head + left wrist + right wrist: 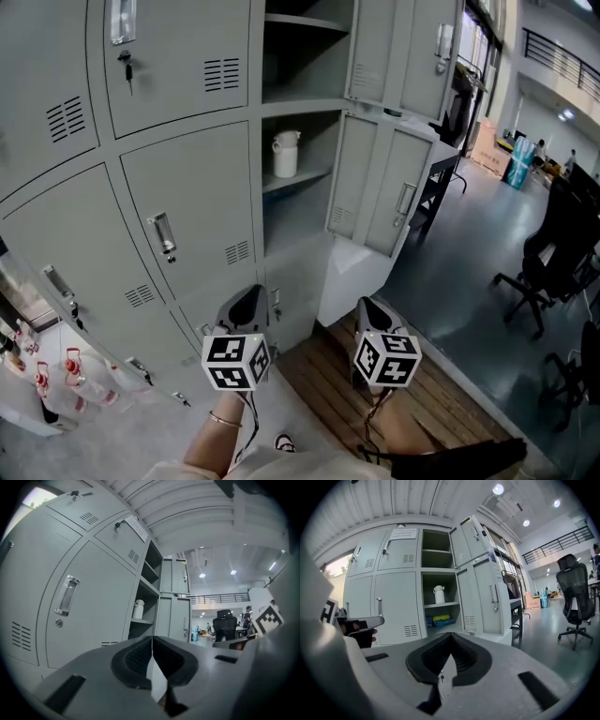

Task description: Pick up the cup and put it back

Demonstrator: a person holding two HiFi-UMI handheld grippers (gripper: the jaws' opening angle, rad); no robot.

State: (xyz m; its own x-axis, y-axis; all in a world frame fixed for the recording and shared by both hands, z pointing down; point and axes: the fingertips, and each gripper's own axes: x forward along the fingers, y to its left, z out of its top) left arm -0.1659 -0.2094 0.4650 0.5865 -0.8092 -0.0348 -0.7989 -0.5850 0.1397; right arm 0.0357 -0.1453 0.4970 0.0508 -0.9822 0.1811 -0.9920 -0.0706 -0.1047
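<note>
In the open locker (295, 220), on the middle shelf (300, 178): that's where the cup (285, 155) stands. It's upright, on its own, with nothing touching it.
Cup looks: white and fairly tall, with a cap on top and what looks like a handle on one side. The surface is smooth, so I'd guess a bit slippery. No way to tell if there's anything inside.
Below the cup: the next compartment down holds some blue and yellow stuff (438, 619), too small to name.
Doors: the doors (375, 187) hang open just to the right of the compartment, so the front is the only way in.
Left gripper (246, 302): jaws pressed together, nothing between them, well apart from the cup.
Right gripper (373, 314): same deal, closed up and empty, also far from the shelf.
Step in hand: I'd call this the approach. The cup isn't picked up yet.
How to do it well: spread one gripper's jaws wide before going into the compartment. Come in level, aim for the body below the cap, and stay off the handle side. Squeeze gently and lift only just clear of the shelf. Then set it back flat on the same spot before letting go.
Watch out for: a tall, narrow cup probably tips if a jaw nudges it. The door edge and the shelf above are easy to clip too.
</note>
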